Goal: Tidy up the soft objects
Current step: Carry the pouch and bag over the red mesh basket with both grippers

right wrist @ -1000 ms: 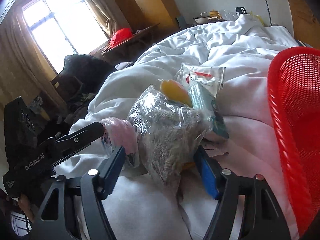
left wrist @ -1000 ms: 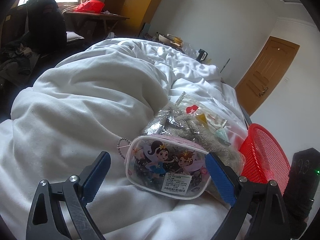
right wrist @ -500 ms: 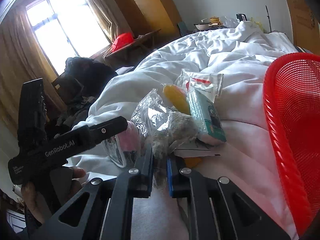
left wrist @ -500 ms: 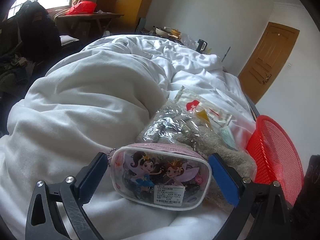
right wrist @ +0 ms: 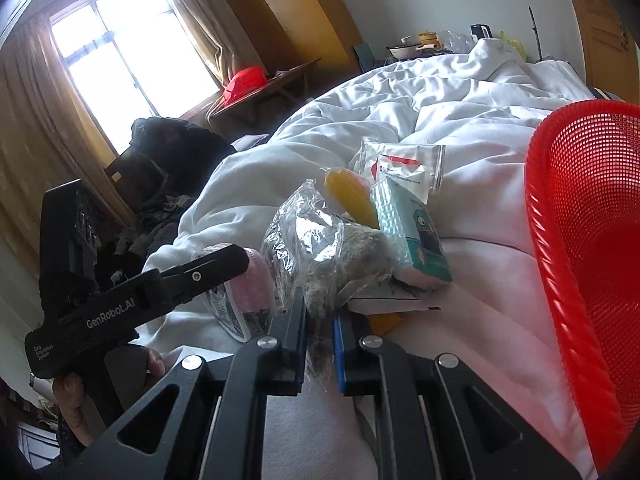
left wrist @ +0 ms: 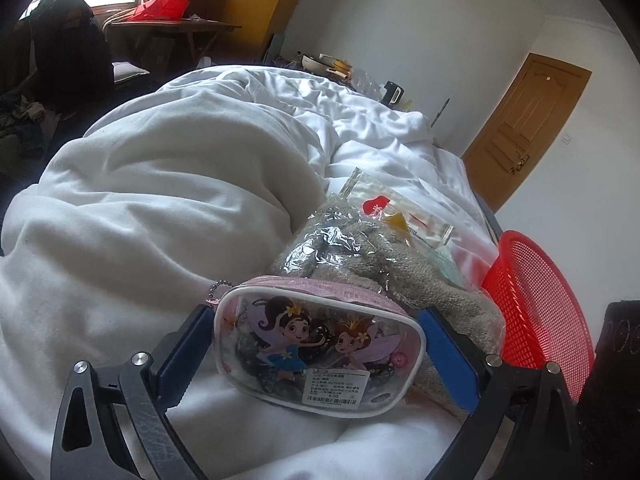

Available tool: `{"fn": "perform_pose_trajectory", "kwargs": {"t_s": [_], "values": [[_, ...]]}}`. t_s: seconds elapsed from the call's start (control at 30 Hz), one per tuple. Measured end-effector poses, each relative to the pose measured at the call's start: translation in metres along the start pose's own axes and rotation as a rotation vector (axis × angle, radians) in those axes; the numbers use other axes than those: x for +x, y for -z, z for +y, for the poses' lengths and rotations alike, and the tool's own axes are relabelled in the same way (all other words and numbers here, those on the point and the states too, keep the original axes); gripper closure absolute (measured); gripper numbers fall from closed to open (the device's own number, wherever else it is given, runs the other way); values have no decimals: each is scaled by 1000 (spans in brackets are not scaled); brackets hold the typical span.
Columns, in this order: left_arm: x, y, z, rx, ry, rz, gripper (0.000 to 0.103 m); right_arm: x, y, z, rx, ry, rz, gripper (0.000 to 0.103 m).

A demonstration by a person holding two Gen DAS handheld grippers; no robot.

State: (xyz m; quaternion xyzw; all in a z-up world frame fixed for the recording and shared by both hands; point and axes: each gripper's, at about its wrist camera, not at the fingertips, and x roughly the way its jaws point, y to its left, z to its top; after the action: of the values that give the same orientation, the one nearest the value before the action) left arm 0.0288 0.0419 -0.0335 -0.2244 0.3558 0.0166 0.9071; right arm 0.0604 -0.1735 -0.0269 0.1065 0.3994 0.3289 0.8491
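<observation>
Right gripper (right wrist: 320,332) jaws clamped on the plastic-wrapped grey towel (right wrist: 340,256), lying on the white duvet (left wrist: 160,200). Left gripper (left wrist: 320,344), marked "GenRobot.AI", jaws apart, straddling the fairy-print pouch (left wrist: 316,344); price sticker reads "6.00". Red basket (right wrist: 592,248) beside.

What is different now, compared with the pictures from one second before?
The right tool closed from wide open and is now shut on the plastic-wrapped grey towel. The left tool came forward so its open fingers now flank the fairy pouch, with no grip visible. The red basket, tissue pack and white duvet stayed put.
</observation>
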Motion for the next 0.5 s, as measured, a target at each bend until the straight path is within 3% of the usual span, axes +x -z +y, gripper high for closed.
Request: {"fn": "perform_pose_trajectory", "kwargs": {"t_s": [0.27, 0.5], "values": [[-45, -3, -4, -30, 83, -93, 1, -33, -4, 1, -12, -5, -124, 95], [-60, -11, -30, 0, 159, -52, 1, -78, -9, 10, -70, -1, -232, 95]]}}
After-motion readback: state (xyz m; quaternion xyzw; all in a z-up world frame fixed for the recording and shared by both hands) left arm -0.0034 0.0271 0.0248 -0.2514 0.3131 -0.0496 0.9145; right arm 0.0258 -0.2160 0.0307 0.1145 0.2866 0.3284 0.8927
